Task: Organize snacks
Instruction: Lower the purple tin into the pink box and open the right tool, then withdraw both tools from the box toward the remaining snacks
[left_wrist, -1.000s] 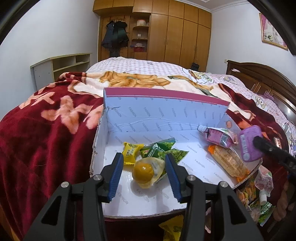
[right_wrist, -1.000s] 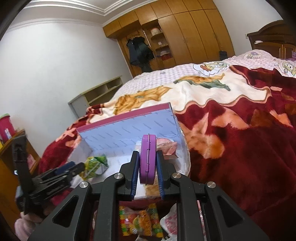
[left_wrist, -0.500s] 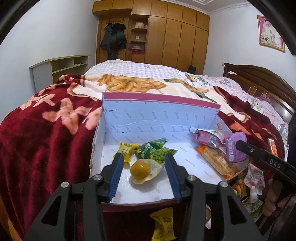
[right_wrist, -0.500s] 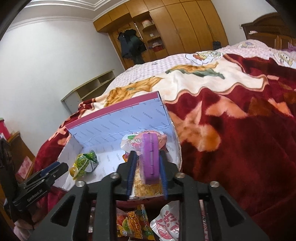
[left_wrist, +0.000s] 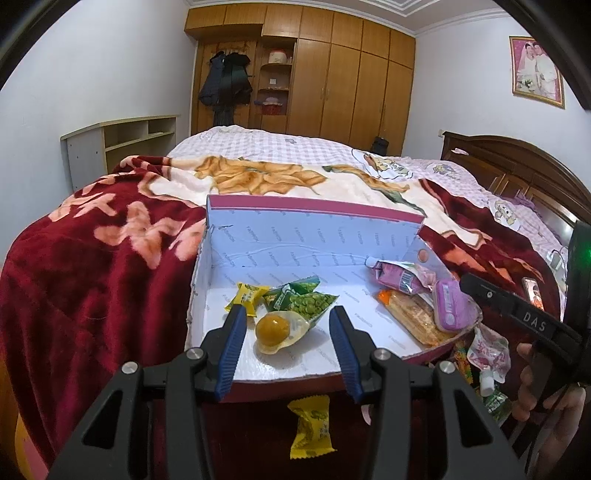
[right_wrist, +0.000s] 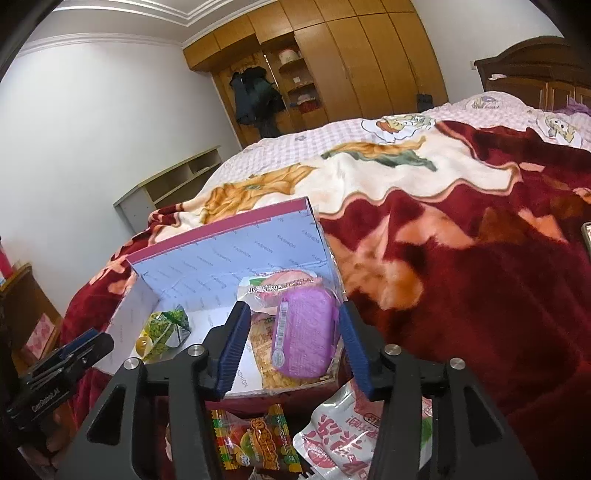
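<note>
Right gripper (right_wrist: 291, 339): jaws just opened, pads clear of the purple case (right_wrist: 304, 332), which lies flat between them on a cracker packet (right_wrist: 264, 363) at the right end of the open box (right_wrist: 229, 258) on the red blanket (right_wrist: 480, 295). Left gripper (left_wrist: 286, 332): open, empty, above the box's near edge, framing a yolk-coloured sealed snack (left_wrist: 275, 328) and green pea packets (left_wrist: 301, 301) lying inside. Outside the box, against its near wall: yellow candy (left_wrist: 310, 428), gummy bag (right_wrist: 255, 443), white-and-red pouch (right_wrist: 343, 435).

In the box (left_wrist: 229, 254), the pea packets (left_wrist: 303, 301) lie left, the case (left_wrist: 448, 304) right atop the crackers (left_wrist: 413, 317).
</note>
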